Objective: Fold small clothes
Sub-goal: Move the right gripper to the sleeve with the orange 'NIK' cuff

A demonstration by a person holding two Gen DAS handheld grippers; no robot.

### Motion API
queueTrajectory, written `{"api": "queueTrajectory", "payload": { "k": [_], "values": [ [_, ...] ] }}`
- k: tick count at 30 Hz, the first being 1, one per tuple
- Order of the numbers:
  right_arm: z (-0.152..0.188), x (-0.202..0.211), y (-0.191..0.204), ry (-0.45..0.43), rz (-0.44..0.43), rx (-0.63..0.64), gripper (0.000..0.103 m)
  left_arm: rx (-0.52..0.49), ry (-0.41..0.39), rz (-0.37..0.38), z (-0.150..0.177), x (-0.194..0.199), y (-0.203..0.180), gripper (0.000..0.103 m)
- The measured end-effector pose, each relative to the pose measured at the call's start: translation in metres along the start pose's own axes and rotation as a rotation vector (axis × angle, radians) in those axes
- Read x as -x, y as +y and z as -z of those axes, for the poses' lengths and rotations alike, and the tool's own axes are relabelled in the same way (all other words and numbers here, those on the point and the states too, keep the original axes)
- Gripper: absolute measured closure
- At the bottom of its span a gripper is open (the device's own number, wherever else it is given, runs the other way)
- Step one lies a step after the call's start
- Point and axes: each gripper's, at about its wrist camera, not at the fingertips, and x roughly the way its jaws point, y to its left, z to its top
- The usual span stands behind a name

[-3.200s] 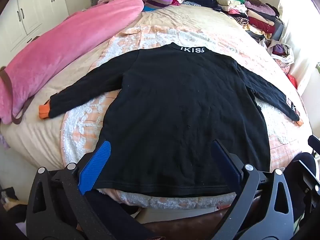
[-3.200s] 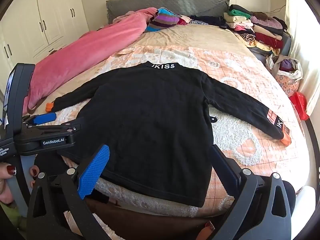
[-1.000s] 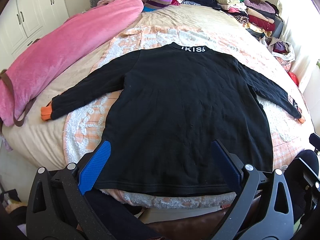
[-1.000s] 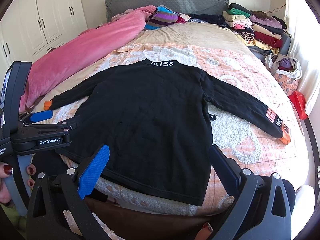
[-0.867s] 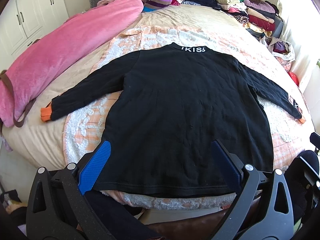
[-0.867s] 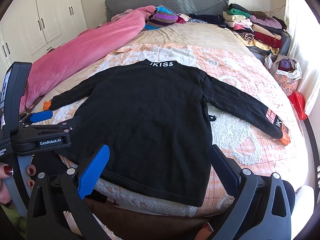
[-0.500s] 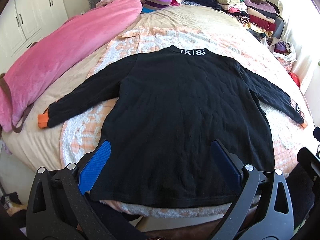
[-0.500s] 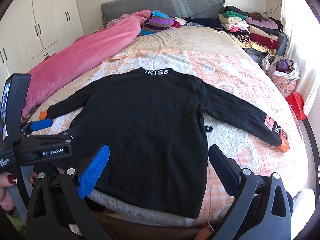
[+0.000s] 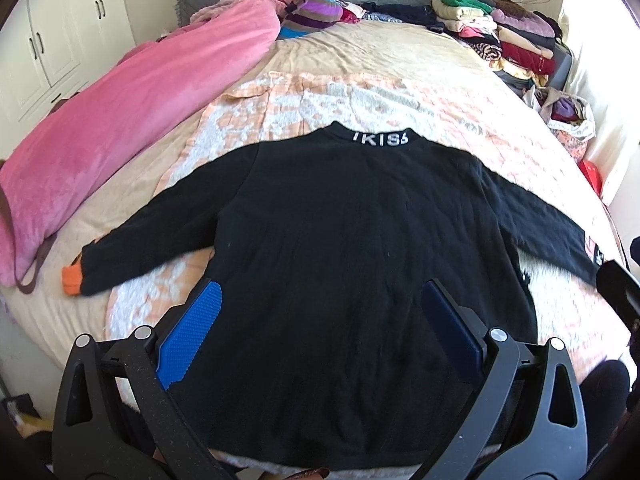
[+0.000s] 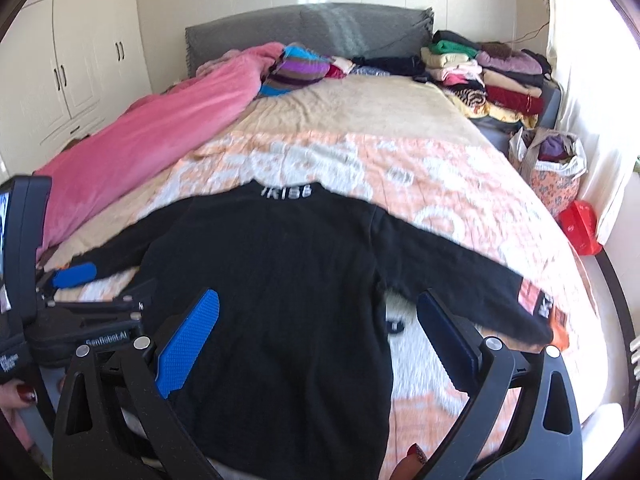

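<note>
Your left gripper (image 9: 320,320) and right gripper (image 10: 316,320) are both wide open, holding nothing, above the black sweatshirt (image 9: 340,240) spread flat on the bed (image 9: 380,52).

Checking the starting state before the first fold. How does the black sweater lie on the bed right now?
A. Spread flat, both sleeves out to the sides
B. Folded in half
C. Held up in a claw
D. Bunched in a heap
A: the black sweater lies spread flat on the bed, a sleeve stretched out to each side, untouched by either open claw.
</note>
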Motion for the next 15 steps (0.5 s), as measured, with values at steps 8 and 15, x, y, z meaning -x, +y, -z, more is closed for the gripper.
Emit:
{"api": "queueTrajectory", "payload": {
  "k": [8,15],
  "values": [
    [-0.036,-0.026,-0.012,-0.014,0.008,-0.032,0.004,0.033,-0.014,-0.005,-0.027,-0.013,-0.003,0.009],
    [-0.064,-0.052,-0.033,-0.026,0.012,-0.106,0.004,0.049,-0.016,-0.018,-0.046,-0.027,-0.004,0.009]
  ]
}}
